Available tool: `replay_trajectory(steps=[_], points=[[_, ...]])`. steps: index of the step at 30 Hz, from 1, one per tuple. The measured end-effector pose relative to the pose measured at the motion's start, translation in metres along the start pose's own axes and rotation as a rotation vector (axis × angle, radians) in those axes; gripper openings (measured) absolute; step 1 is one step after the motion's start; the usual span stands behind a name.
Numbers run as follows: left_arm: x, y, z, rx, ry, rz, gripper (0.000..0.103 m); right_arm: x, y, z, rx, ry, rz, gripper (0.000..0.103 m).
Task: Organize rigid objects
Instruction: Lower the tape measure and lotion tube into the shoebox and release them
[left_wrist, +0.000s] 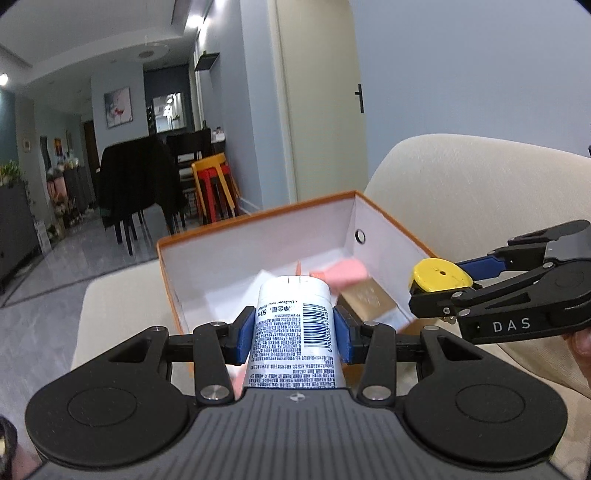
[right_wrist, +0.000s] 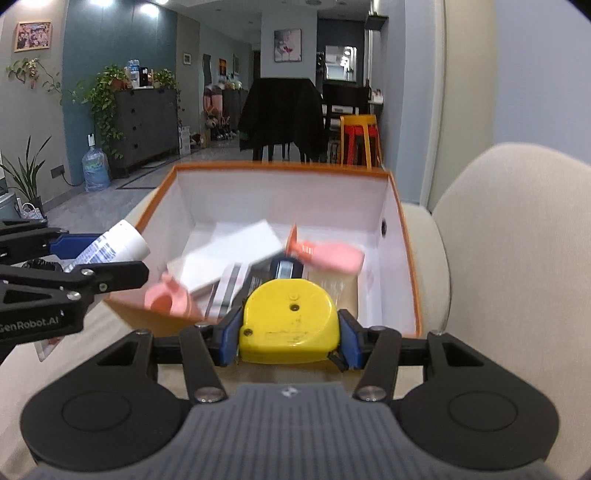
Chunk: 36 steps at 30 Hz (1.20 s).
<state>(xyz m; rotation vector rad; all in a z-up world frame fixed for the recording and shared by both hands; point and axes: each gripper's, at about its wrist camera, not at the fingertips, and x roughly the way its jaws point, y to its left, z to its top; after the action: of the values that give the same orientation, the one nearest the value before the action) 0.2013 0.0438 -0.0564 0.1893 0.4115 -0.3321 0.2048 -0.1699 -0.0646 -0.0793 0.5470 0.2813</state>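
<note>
Simultaneously, the left gripper (left_wrist: 293, 334) is clamping a white tube (left_wrist: 295, 325) while the right gripper (right_wrist: 288, 338) is clamping a yellow tape measure (right_wrist: 290, 321), both hanging at the near edge of the orange-rimmed box (right_wrist: 391, 177). Next, presumably: carrying each over the clutter inside, then releasing.

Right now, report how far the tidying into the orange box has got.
Done: the box already holds a white carton, a pink bottle and a few more items. In hand: the left gripper is shut on a white tube, the right gripper on a yellow tape measure, both near the box. Left: dropping these two in; nothing else loose shows.
</note>
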Motion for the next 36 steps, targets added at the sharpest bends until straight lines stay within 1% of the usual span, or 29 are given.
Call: replay_trajectory(steps=[5,9,14,19,25,29,33,36], points=[[0.020,0.005,0.018,0.016,-0.006,-0.004,0.050,0.009,-0.001,0.020,-0.031,-0.025,0.001,0.054],[0.037,0.011,0.028,0.030,0.004,0.002,0.050,0.022,-0.004,0.037,-0.050,-0.028,-0.011,0.054],[0.057,0.019,0.034,0.032,0.030,0.011,0.050,0.041,-0.010,0.055,-0.067,-0.021,-0.017,0.054],[0.076,0.027,0.034,0.032,0.066,0.024,0.050,0.062,-0.013,0.067,-0.094,-0.008,-0.028,0.054],[0.101,0.029,0.031,0.075,0.120,0.044,0.050,0.090,-0.019,0.075,-0.105,0.022,-0.042,0.054],[0.113,0.033,0.028,0.083,0.151,0.056,0.050,0.108,-0.023,0.080,-0.107,0.049,-0.061,0.054],[0.124,0.036,0.027,0.097,0.187,0.065,0.050,0.129,-0.024,0.085,-0.120,0.099,-0.091,0.054],[0.133,0.037,0.027,0.113,0.209,0.077,0.050,0.145,-0.026,0.089,-0.106,0.128,-0.097,0.054]])
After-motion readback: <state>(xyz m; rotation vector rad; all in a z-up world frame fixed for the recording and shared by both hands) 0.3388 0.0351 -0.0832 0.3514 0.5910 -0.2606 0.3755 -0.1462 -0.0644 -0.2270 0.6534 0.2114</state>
